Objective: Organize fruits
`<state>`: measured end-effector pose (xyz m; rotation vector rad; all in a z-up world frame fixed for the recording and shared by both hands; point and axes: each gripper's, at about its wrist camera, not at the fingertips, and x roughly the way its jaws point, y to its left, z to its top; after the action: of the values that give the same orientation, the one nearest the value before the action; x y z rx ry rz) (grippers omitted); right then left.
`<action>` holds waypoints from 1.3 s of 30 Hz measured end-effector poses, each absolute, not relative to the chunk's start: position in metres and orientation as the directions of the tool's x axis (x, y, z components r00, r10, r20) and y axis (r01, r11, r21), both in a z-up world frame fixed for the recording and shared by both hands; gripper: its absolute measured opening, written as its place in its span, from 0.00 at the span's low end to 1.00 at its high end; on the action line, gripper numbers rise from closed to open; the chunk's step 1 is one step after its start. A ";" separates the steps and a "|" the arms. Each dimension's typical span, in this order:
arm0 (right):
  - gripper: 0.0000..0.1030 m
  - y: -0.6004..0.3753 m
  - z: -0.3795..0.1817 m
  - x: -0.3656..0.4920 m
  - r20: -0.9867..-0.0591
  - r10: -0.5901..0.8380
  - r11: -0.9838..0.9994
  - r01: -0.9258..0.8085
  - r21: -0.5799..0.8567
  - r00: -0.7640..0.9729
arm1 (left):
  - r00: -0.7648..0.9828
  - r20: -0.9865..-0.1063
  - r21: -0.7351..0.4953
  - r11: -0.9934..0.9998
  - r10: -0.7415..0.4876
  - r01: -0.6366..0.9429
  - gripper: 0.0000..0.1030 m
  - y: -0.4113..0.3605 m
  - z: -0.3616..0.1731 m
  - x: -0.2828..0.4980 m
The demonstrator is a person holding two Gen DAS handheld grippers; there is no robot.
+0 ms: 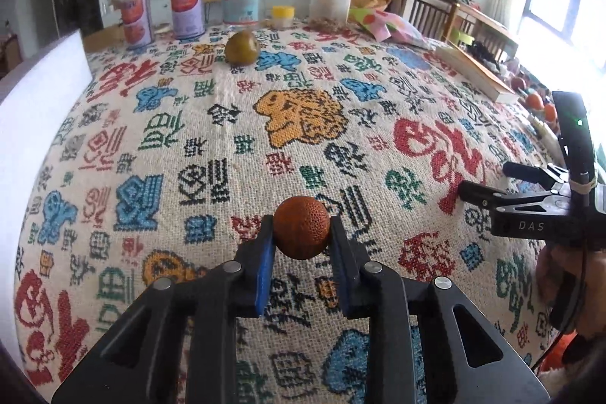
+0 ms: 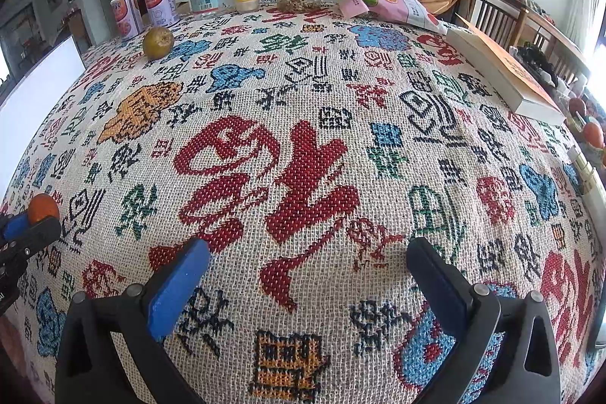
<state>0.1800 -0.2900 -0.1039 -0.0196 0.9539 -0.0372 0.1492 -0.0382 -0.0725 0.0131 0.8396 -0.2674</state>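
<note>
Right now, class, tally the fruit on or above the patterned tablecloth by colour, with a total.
Orange, held in the left gripper: 1, the orange fruit
Green-brown, lying loose near the jars: 1, the green fruit
Total: 2

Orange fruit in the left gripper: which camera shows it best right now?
The left wrist view: the orange fruit sits centered and sharp between the left gripper fingers. The right wrist view shows only a sliver of it at the far left edge, partly hidden behind that gripper.
</note>
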 end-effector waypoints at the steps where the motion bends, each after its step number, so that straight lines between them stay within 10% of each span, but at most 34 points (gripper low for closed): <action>1: 1.00 -0.290 -0.104 0.180 -0.815 -0.040 0.999 0.023 -0.033 0.578 | 0.646 -0.735 -0.077 0.972 -0.206 0.222 0.27 -0.030 -0.070 0.153; 15: 1.00 -0.290 -0.104 0.180 -0.815 -0.040 0.999 0.023 -0.033 0.578 | 0.642 -0.764 -0.062 0.997 -0.070 0.035 0.29 0.059 -0.092 0.185; 20: 1.00 -0.290 -0.104 0.180 -0.815 -0.040 0.999 0.023 -0.033 0.578 | 0.639 -0.769 -0.014 1.000 -0.013 0.004 0.83 0.056 -0.094 0.187; 39: 1.00 -0.289 -0.092 0.180 -0.829 0.073 0.997 -0.023 0.073 0.554 | 0.602 -0.799 -0.007 1.000 -0.002 -0.006 0.95 0.057 -0.102 0.194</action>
<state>0.1797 -0.2886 -0.0922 0.0555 0.9825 0.0568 0.1938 0.0572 -0.1016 -0.0087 0.9251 0.0022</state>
